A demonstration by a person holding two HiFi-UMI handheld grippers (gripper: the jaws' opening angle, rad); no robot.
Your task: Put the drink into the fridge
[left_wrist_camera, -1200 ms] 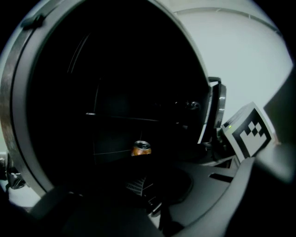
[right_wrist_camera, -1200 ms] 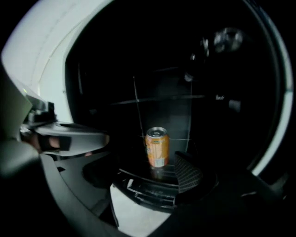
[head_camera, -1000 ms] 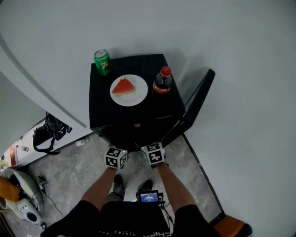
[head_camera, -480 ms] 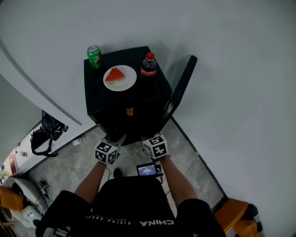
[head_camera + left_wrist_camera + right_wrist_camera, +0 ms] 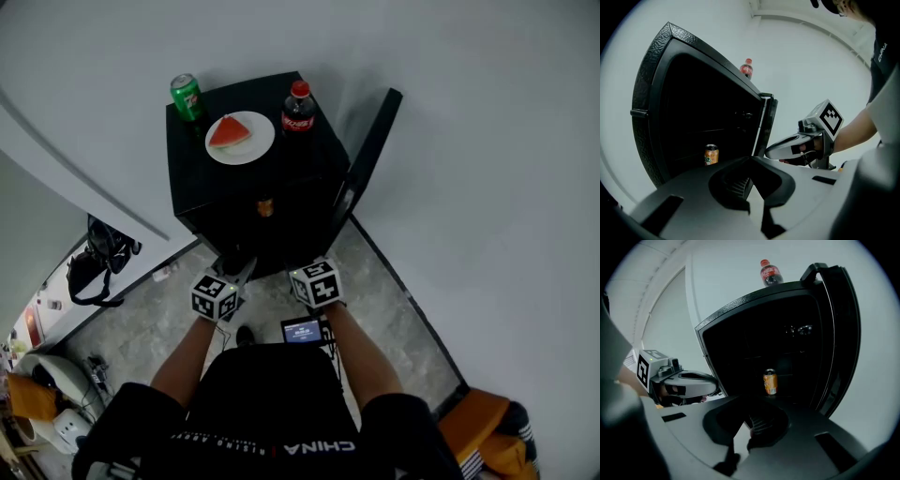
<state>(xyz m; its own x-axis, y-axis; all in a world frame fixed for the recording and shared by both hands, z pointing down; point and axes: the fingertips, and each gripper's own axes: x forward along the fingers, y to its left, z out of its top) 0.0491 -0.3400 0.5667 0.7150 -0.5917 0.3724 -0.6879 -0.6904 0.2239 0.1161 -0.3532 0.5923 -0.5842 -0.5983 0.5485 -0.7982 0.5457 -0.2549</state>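
Observation:
A small black fridge (image 5: 202, 202) stands against the wall with its door (image 5: 370, 155) swung open to the right. An orange drink can (image 5: 265, 207) stands upright inside on the shelf, also seen as the can (image 5: 711, 154) and the can (image 5: 770, 382) in the gripper views. On top stands a cola bottle (image 5: 298, 108). My left gripper (image 5: 246, 269) and right gripper (image 5: 296, 271) hover side by side in front of the opening, well short of the can. Both are shut and hold nothing; in their own views the left gripper (image 5: 751, 160) and right gripper (image 5: 752, 428) have their jaws together.
A green can (image 5: 187, 96) and a white plate (image 5: 258, 150) with a watermelon slice (image 5: 229, 132) share the fridge top. A black bag (image 5: 94, 267) lies on the floor at left. An orange object (image 5: 478, 422) sits at the lower right, by the wall.
The view has pulled back from the fridge. Both grippers have drawn away from the opening, and the orange can stays inside.

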